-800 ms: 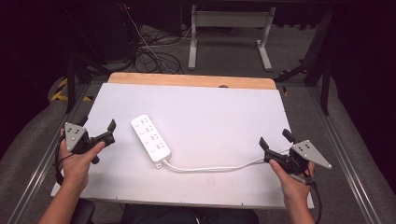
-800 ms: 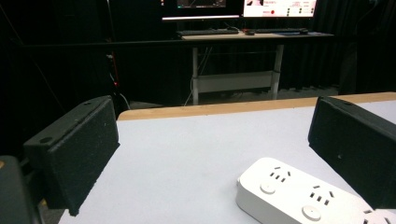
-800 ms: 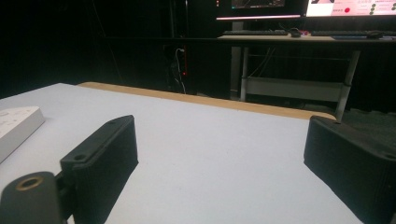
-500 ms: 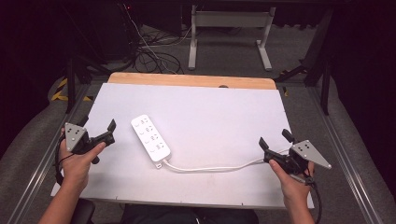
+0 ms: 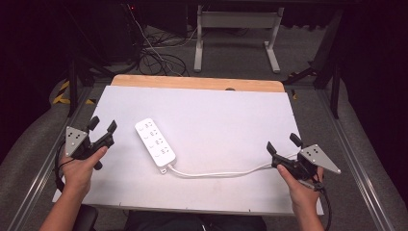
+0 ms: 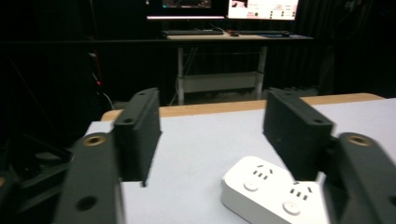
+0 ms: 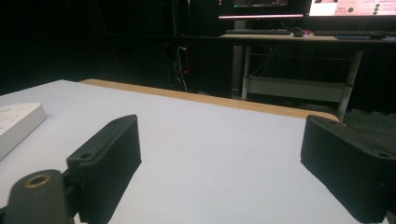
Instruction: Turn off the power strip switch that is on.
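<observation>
High view shows nothing changed from the earlier frames: both hands and the power strip (image 5: 155,148) keep their places. Left gripper (image 5: 102,130) and right gripper (image 5: 281,145) hold their fingers apart around nothing. Left gripper view cuts off the strip's near end. White, with several sockets, it lies angled left of centre on the tabletop (image 5: 231,115), its cord (image 5: 216,173) running toward the right gripper.
</observation>
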